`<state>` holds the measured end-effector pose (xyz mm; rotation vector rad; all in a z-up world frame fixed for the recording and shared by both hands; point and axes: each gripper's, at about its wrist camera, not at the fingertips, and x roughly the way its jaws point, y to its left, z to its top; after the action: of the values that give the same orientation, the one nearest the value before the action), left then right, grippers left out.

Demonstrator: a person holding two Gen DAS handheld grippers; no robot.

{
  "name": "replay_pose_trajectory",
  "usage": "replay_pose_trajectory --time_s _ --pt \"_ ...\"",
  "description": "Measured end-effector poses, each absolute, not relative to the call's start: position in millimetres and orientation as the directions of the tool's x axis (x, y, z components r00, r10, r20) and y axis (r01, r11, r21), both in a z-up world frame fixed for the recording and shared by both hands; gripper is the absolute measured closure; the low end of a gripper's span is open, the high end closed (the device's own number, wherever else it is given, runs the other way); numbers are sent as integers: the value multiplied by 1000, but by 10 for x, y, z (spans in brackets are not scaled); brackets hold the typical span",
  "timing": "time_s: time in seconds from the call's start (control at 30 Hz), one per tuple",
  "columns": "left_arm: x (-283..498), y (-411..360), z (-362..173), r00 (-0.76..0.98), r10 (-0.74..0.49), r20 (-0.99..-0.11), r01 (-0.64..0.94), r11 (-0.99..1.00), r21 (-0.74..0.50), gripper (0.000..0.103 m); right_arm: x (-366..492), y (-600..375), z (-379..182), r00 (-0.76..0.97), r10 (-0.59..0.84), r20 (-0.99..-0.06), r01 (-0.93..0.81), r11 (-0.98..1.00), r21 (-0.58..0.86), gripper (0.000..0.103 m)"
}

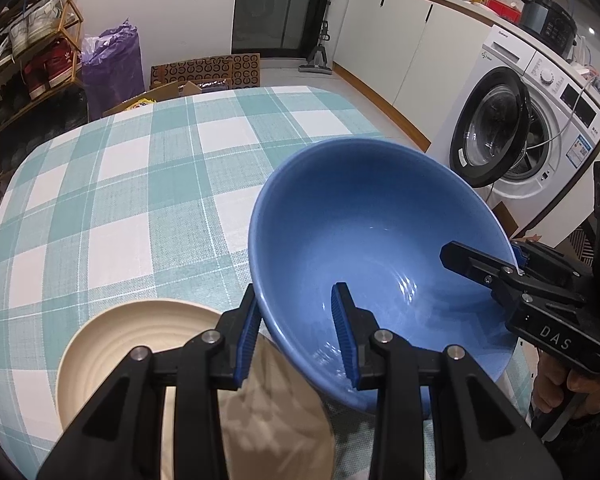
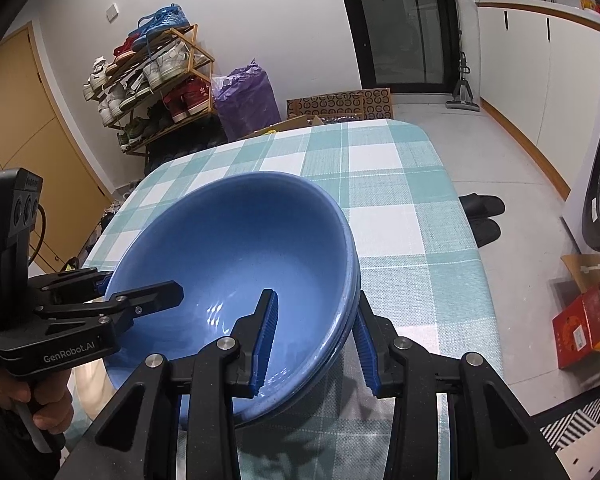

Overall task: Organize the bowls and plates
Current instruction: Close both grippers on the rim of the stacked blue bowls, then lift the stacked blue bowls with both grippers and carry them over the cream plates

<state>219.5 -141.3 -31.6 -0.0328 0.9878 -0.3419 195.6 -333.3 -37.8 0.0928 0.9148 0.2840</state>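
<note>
A blue bowl (image 1: 364, 232) is held tilted above the checked table, and a second blue rim shows just under it in the right wrist view (image 2: 236, 248). My left gripper (image 1: 296, 336) straddles its left rim, one pad outside and one inside, with a gap to the wall. My right gripper (image 2: 316, 336) straddles the opposite rim in the same way and also shows in the left wrist view (image 1: 484, 268). A cream ridged plate (image 1: 140, 344) lies on the table below my left gripper, partly hidden by it.
The table has a teal and white checked cloth (image 1: 140, 184). A washing machine (image 1: 532, 128) with its door open stands to the right. A shoe rack (image 2: 152, 80), a purple bag (image 2: 248, 96) and cardboard boxes (image 2: 340, 104) stand beyond the far edge.
</note>
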Motion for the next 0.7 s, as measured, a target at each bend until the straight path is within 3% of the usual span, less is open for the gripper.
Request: replay_pose_trajectory --time_s 0.7 --pt "1988 -1455 72 552 -313 -773 294 940 -170 69 1706 -3419 57 635 270 -724 -208 962 176 65"
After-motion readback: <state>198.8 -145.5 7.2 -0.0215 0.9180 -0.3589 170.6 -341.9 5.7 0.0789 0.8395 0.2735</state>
